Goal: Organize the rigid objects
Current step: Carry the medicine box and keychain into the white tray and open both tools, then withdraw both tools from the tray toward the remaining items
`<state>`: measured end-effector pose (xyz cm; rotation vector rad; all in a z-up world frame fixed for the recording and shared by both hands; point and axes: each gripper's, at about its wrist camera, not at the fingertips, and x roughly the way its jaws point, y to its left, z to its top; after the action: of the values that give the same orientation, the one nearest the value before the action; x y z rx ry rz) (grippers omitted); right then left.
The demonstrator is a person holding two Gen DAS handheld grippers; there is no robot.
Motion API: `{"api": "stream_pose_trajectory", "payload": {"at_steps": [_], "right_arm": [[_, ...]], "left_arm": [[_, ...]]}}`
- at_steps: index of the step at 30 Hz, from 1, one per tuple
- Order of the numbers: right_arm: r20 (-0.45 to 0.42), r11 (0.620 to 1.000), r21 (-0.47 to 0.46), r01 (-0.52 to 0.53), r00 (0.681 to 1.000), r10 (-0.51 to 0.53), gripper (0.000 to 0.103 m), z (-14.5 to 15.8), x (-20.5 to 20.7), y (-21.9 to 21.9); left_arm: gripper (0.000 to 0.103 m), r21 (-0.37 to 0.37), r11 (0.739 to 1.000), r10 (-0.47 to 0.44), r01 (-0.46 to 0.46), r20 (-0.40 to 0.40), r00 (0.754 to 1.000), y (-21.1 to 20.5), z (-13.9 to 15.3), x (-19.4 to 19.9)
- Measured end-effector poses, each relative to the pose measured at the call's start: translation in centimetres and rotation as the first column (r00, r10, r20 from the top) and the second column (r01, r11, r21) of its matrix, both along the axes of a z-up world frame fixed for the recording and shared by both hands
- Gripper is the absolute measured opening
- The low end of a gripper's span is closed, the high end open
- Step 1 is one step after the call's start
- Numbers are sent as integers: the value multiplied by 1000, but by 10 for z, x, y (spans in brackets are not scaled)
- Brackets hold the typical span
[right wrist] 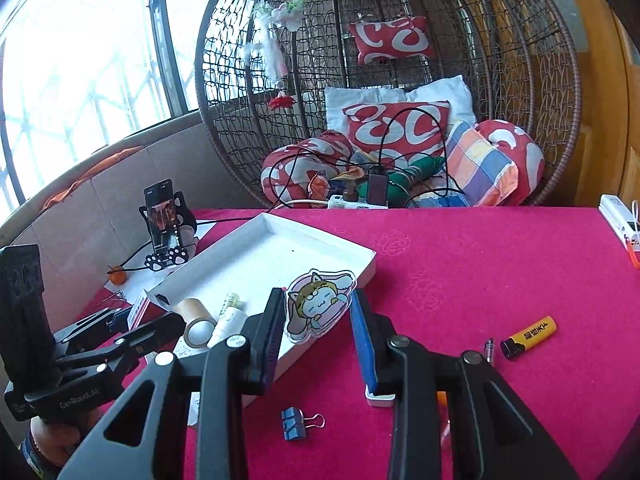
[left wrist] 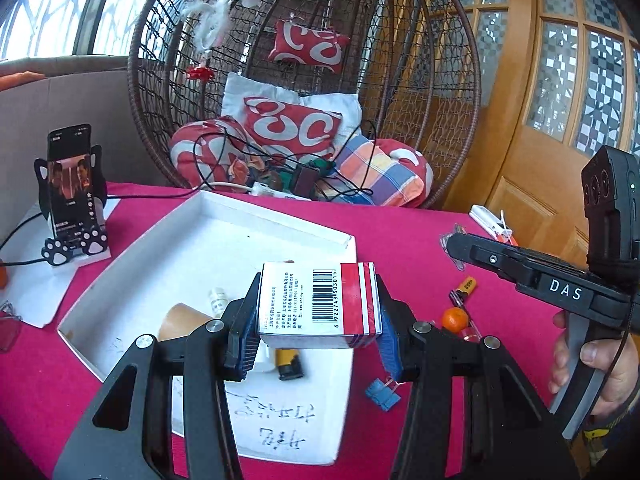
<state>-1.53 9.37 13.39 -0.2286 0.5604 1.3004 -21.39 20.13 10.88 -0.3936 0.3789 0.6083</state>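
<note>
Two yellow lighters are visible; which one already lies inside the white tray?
The yellow lighter below the held box; the other lighter lies on the red cloth, outside the white tray.

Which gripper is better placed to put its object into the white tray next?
Left: the left gripper holds the barcode box over the white tray. The right gripper grips a cat sticker at its edge.

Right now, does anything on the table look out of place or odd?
Nothing looks spilled or damaged. Still loose on the red cloth, outside the white tray: a yellow lighter, a blue binder clip and a small orange. The left gripper holds a barcoded box; the right gripper holds a cartoon cat charm.
</note>
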Motion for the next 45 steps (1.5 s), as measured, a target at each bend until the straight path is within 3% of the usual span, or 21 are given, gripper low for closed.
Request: {"api": "stream_pose_trajectory", "payload": {"at_steps": [5,9,12,18,23,26,29,30,32,33,34,35,36,37,41,45], "right_arm": [[28,1000,-1,-26,999,26,32,12,-5,19],[-19,999,-26,-46,999,45,32,11,-2,38],[-58,997,-54,-55,997,52,32,5,-1,57],[-75,993,-102,-61,996,53,32,-18,-9,100],[-83,987,-155,-38,996,25,32,-48,-14,124],[-35,985,-171,-28,999,22,32,-60,-22,131],[-50,984,-179,-26,999,17,33,-69,-25,135],[-52,984,-177,-19,999,10,33,-70,-26,135],[-38,982,-186,-10,999,3,33,-72,-28,136],[-31,982,-189,-10,1000,4,34,-73,-30,135],[-25,982,-187,-6,1000,2,38,-73,-31,133],[-21,984,-179,-2,1000,-2,58,-72,-31,131],[-21,986,-166,3,1000,-6,89,-70,-32,127],[-19,990,-143,13,1000,-15,96,-67,-32,120],[8,996,-66,57,998,-57,103,-54,-33,88],[-3,995,22,102,995,-102,103,-37,-26,47]], "left_arm": [[48,-1,999,32,-32,-1,999,32,8,-7],[48,-7,997,77,-77,-27,997,66,9,-3],[48,-52,993,104,-107,-54,993,92,2,6],[48,-60,979,184,-194,-142,973,121,-27,25],[48,-142,965,200,-222,-153,968,131,-54,25],[48,-165,954,222,-249,-165,961,134,-58,23],[49,-149,957,227,-250,-158,961,132,-52,24],[51,-137,959,227,-249,-160,961,130,-50,24],[76,-100,960,243,-261,-158,957,125,-46,25],[83,-75,957,266,-280,-156,951,121,-43,24],[89,-55,953,288,-298,-145,947,119,-40,22],[96,-40,948,310,-317,-131,942,115,-37,19],[101,-32,943,326,-332,-124,937,113,-34,17],[103,-30,941,333,-338,-110,936,109,-30,14],[103,-37,940,338,-339,-29,941,86,-16,1],[103,-42,950,312,-310,30,950,61,-9,-7]]}}
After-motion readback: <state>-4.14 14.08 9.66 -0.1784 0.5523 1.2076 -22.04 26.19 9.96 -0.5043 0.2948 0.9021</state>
